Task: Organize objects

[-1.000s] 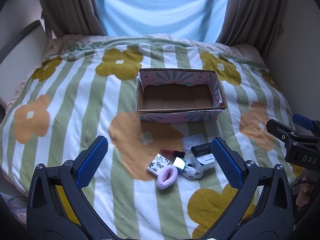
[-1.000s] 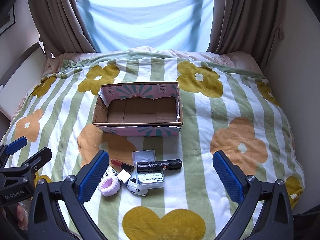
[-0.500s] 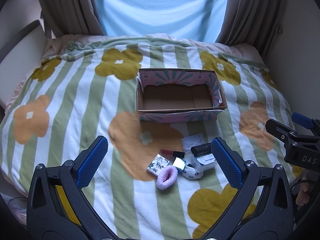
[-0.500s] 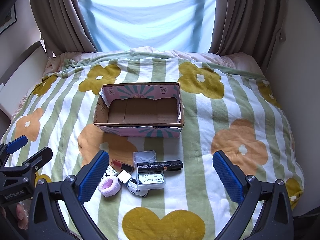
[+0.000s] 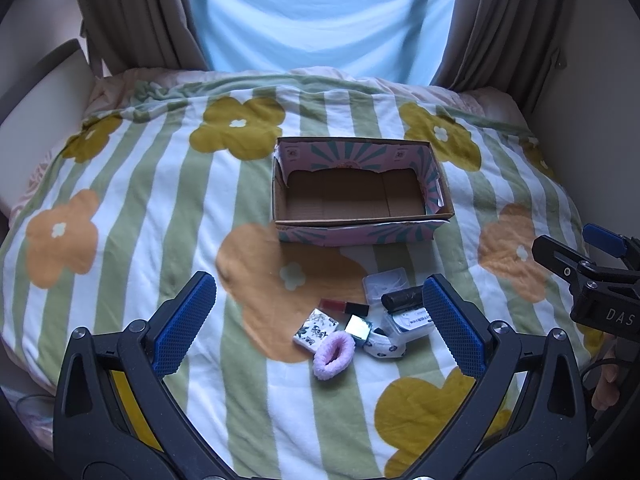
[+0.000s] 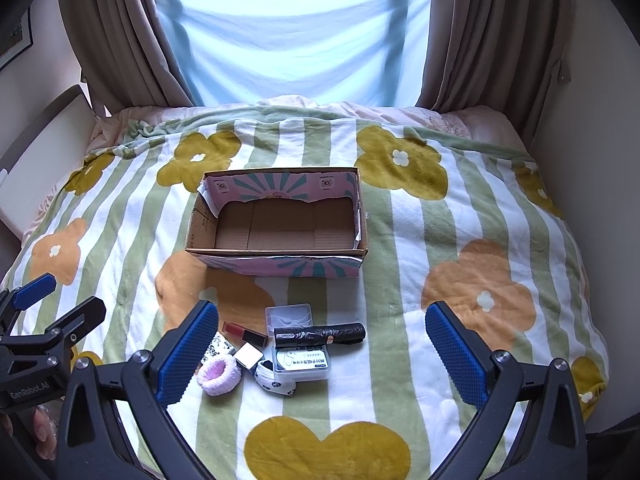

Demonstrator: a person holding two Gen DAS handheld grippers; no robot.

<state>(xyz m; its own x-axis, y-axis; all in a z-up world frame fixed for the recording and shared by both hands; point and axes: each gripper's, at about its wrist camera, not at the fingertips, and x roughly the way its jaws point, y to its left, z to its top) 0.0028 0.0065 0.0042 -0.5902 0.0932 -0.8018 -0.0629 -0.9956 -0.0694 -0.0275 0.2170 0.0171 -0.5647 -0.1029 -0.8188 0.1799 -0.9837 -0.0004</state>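
An open pink cardboard box [image 5: 360, 236] [image 6: 280, 266] sits empty on the flowered blanket. In front of it lies a cluster of small things: a pink scrunchie [image 5: 333, 354] [image 6: 219, 374], a patterned tissue pack [image 5: 315, 329], a red lipstick [image 5: 344, 306] [image 6: 244, 332], a small mirror tile [image 5: 358, 327], a black roll [image 6: 320, 333], clear plastic cases [image 6: 302, 362] and a patterned sock [image 5: 386, 349]. My left gripper [image 5: 318, 324] is open above the cluster. My right gripper [image 6: 320, 354] is open above it too. Both hold nothing.
The bed's blanket [image 5: 120, 200] runs to curtains and a blue-covered window [image 6: 300, 40] at the back. A wall stands close on the right [image 6: 592, 120] and a padded headboard on the left [image 6: 36, 140]. Each gripper shows at the other view's edge.
The right gripper has risen and pulled back slightly, so the box and cluster sit a little lower in its view. The left gripper has hardly moved. Nothing was grasped.
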